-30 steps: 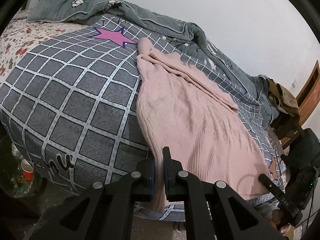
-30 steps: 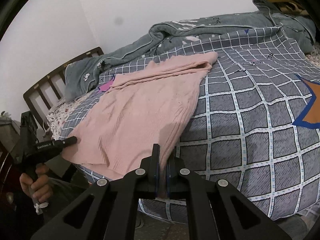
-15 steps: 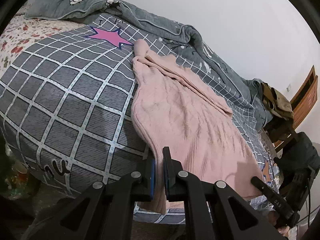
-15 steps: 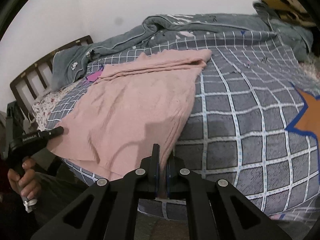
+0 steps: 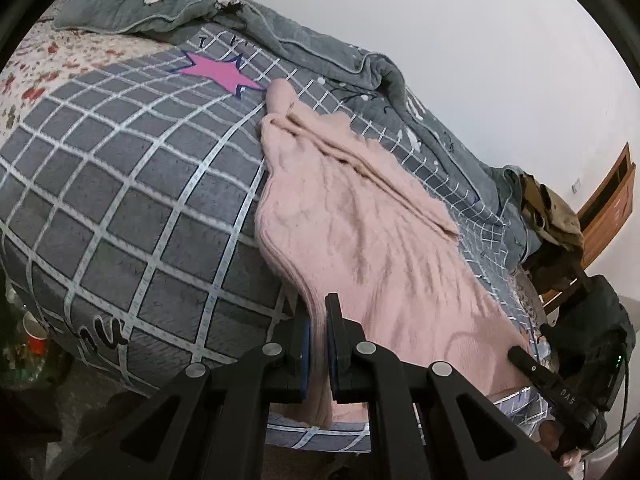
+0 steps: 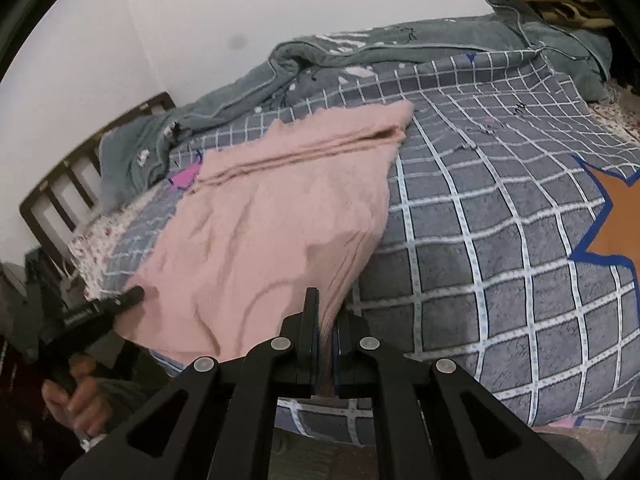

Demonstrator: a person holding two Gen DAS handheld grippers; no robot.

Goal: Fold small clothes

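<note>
Soft cloth against matt black plastic

Pink knit garment is ribbed and fuzzy; checked bedspread looks fleecy (short-piled); left tongs matt plastic, headboard dark wood.

1 pink garment, 2 grippers, 1 checked blanket, 1 grey quilt, 1 red cup.

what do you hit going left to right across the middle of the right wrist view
dark slatted headboard → floral sheet → pink sweater → grey checked blanket → orange star print
</note>
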